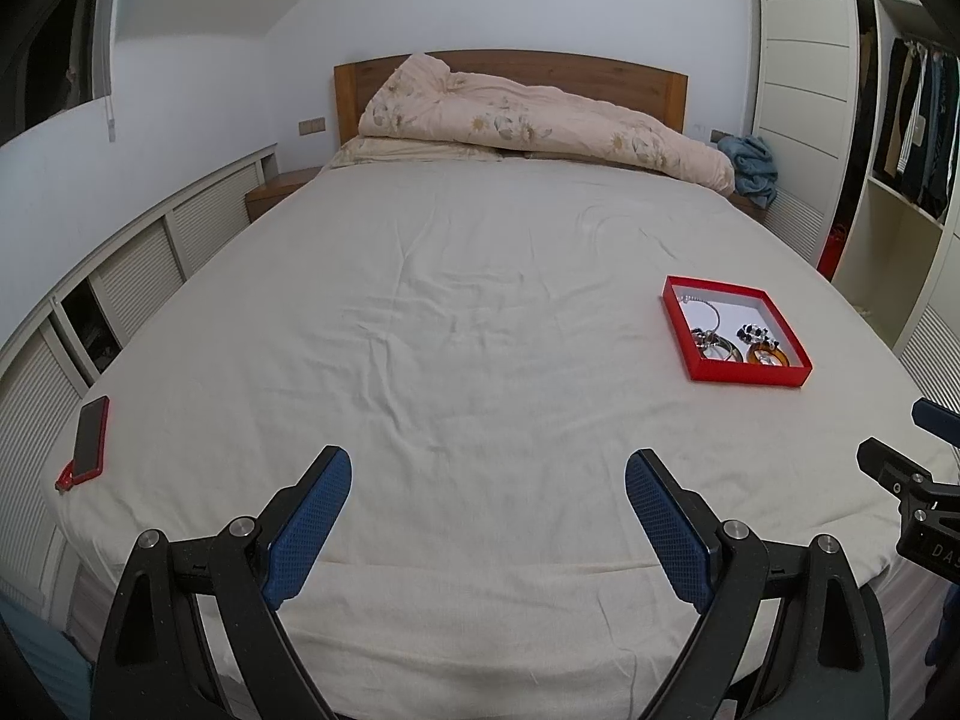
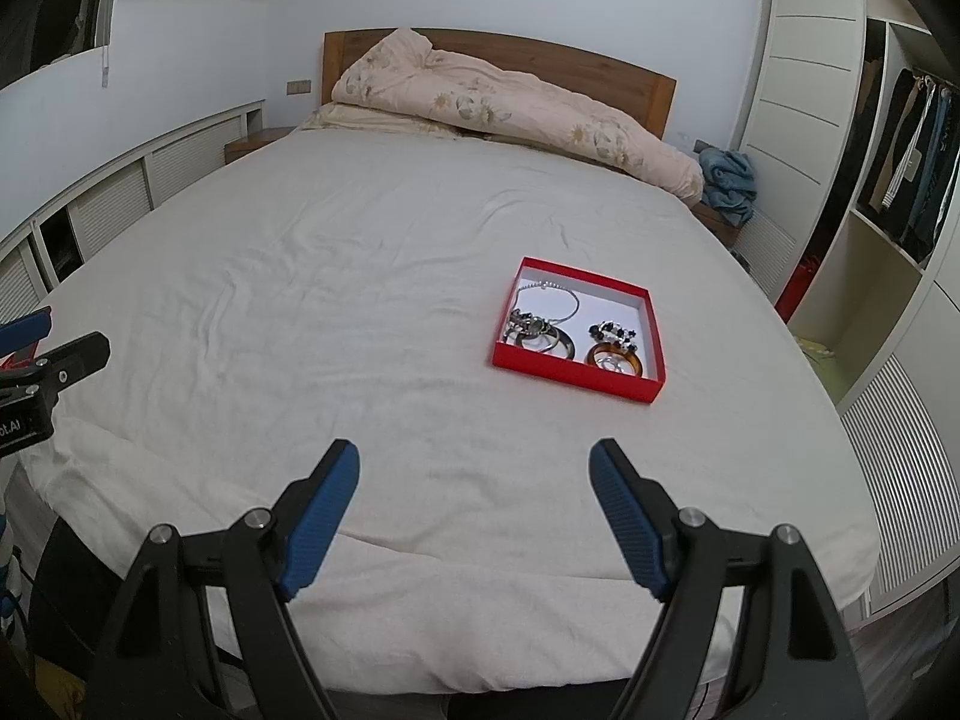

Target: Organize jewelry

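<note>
Looks like the job is either just kicking off or basically wrapped. All the jewelry I can spot already sits in the red tray (image 2: 576, 373) out on the bed (image 2: 336, 324): a thin silver necklace (image 2: 547, 299), a pile of dark rings and bangles (image 2: 539, 333) in the near left corner, a black-and-white beaded bracelet (image 2: 613, 333) and an amber bangle (image 2: 615, 361) beside it. Nothing loose on the sheet that I can see. Both tools hover over the foot of the bed, left tool (image 1: 487, 486) and right tool (image 2: 474, 477), each spread wide with nothing between the jaws. My guess: the next move is a reach forward with the right one, since the tray is closer to it. Loads of open sheet all around; the tray's low rim is the one thing to clear. A red-cased phone (image 1: 91, 439) lies near the bed's left edge, well apart.
</note>
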Demonstrator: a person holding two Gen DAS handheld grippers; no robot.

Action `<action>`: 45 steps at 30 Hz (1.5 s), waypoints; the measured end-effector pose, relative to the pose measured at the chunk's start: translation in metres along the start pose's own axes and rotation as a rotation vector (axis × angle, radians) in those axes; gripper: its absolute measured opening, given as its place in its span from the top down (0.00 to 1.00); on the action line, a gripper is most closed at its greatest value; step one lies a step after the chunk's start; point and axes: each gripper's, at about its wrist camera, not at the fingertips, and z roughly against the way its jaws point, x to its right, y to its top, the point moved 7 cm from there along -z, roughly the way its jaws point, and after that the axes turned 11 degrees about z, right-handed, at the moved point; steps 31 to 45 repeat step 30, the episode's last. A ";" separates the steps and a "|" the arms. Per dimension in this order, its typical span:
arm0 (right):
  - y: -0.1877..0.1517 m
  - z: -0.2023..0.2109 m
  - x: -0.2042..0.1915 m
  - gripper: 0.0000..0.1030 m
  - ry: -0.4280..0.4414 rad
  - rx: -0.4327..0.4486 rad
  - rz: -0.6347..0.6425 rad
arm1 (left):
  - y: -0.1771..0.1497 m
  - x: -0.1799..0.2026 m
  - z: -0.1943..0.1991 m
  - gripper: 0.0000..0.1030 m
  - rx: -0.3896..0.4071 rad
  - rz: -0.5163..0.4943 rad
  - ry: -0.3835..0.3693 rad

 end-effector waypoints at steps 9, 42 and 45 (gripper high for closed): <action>-0.003 -0.003 0.000 0.24 -0.001 -0.004 0.001 | -0.003 0.000 0.000 0.11 -0.004 0.002 0.000; -0.005 -0.003 0.000 0.24 -0.002 -0.005 0.002 | -0.009 -0.002 -0.006 0.11 -0.022 0.009 0.003; -0.005 -0.003 0.000 0.24 -0.002 -0.005 0.002 | -0.009 -0.002 -0.006 0.11 -0.022 0.009 0.003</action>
